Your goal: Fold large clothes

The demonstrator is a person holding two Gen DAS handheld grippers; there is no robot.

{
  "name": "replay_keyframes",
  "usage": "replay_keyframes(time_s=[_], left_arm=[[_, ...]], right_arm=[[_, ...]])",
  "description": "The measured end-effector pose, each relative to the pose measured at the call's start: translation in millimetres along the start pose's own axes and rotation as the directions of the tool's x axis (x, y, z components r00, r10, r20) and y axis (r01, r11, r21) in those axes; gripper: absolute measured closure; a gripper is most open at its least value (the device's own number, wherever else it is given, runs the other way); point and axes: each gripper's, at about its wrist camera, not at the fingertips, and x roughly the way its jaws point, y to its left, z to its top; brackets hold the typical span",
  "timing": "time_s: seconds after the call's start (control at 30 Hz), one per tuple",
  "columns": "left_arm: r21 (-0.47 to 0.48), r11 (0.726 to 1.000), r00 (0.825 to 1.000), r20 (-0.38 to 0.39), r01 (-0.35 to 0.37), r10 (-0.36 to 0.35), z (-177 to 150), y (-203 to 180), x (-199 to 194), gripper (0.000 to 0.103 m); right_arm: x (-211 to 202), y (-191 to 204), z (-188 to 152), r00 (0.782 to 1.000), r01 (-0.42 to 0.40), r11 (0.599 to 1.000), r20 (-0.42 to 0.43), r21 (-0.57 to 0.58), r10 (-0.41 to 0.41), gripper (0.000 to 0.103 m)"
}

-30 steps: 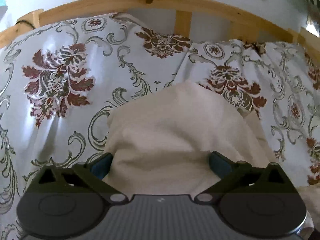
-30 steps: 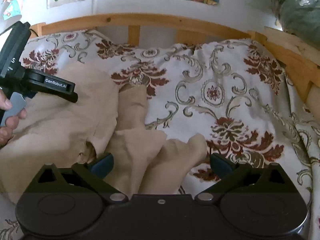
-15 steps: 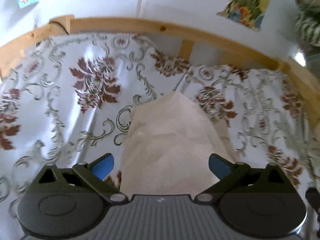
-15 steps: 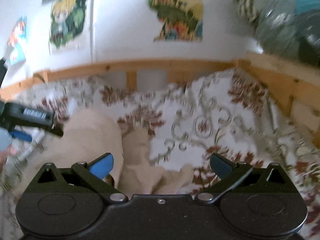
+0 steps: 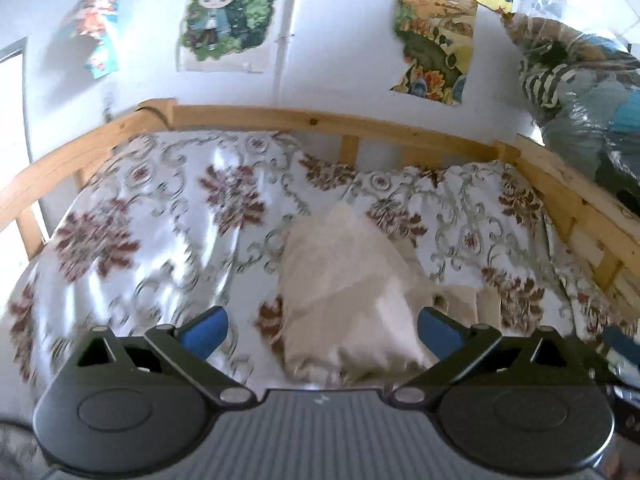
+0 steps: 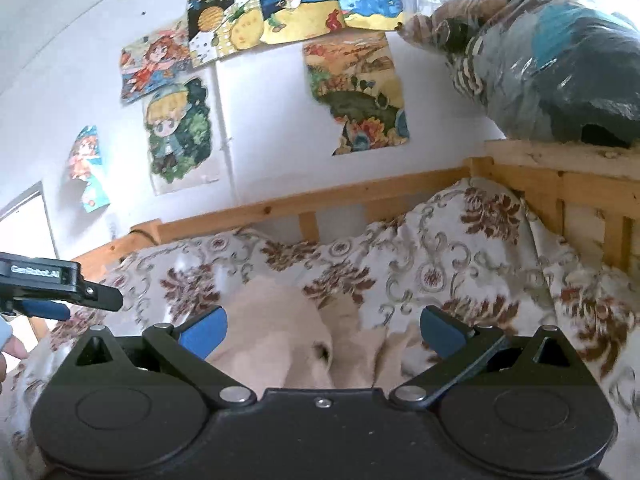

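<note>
One cream garment lies bunched on the bed, on a floral bedspread with dark red blooms and grey scrolls. Two grippers are in view. The left gripper hangs above the heap with its two blue-padded fingers spread wide and nothing between them; the right gripper is likewise released, its jaws apart over the same cloth. In the right wrist view the left gripper shows again at the far left edge – cut off, with a bit of the person's hand just beneath it.

A wooden bed rail runs round the far side and the right. On the wall behind, the right wrist view shows about six cartoon pictures, some overlapping so the count is uncertain. One plastic-wrapped bundle sits on the rail's corner at upper right; its contents are hard to make out.

The near part of the garment is hidden behind both gripper bodies, and the left wrist view is smeared with blur, so folds and edges cannot be told apart
</note>
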Motion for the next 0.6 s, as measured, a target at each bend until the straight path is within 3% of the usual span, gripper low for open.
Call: replay_keyframes(time_s=[0.23, 0.33, 0.6], left_arm=[[0.06, 0.996, 0.997, 0.039, -0.068, 0.066, -81.4, 1.3, -33.4, 0.001], [0.069, 0.994, 0.996, -0.022, -0.082, 0.084, -83.8, 0.2, -24.7, 0.001], [0.049, 0.994, 0.995, -0.032, -0.095, 0.096, -86.7, 5.7, -23.4, 0.001]], right_arm=[[-43.2, 37.3, -26.0, 0.995, 0.069, 0.984, -0.06, -0.167, -0.08, 0.001], [-50.3, 45.2, -33.8, 0.995, 0.062, 0.974, -0.066, -0.217, -0.078, 0.001], [-29.3, 40.7, -38.2, 0.981, 0.073, 0.978, -0.164, -0.194, -0.105, 0.001]])
